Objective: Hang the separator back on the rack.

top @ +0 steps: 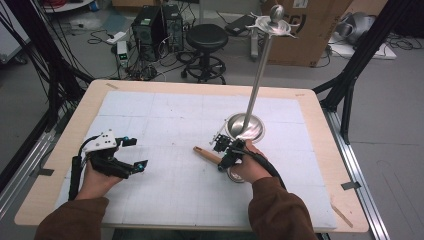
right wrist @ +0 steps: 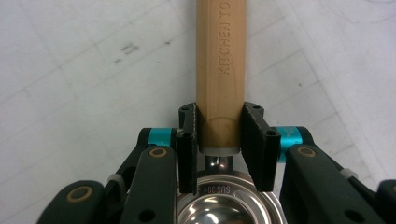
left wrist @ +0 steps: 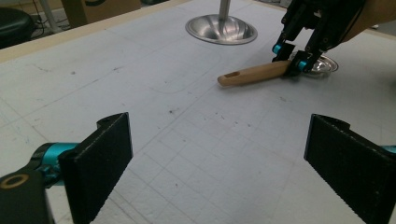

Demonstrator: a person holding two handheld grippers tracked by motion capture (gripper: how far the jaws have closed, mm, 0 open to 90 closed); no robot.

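The right tool is clamping down on the wooden handle of a ladle, both black pads pressing the wood on either side right at the end where it meets the metal neck. Just below the pads, the ladle's steel bowl is gleaming, and lettering is running along the handle. In the high view that right tool is sitting low over the bench, the person's right hand wrapped round it, and the handle is poking out to the left across the white gridded mat. From the left gripper view, the handle is lying flat on the mat with its holed end pointing away from the right tool, and the bowl is peeking out behind the jaws.

Just beyond the ladle, the round steel base of a tall stand is resting on the mat, its pole rising to a hooked top.

Over on the left, well apart from the ladle, the left tool is hanging released, jaws spread wide with nothing but mat between them, the left hand steady beneath it. Its two black pads are standing far apart in its own view.

The wooden bench is framing the mat all round.
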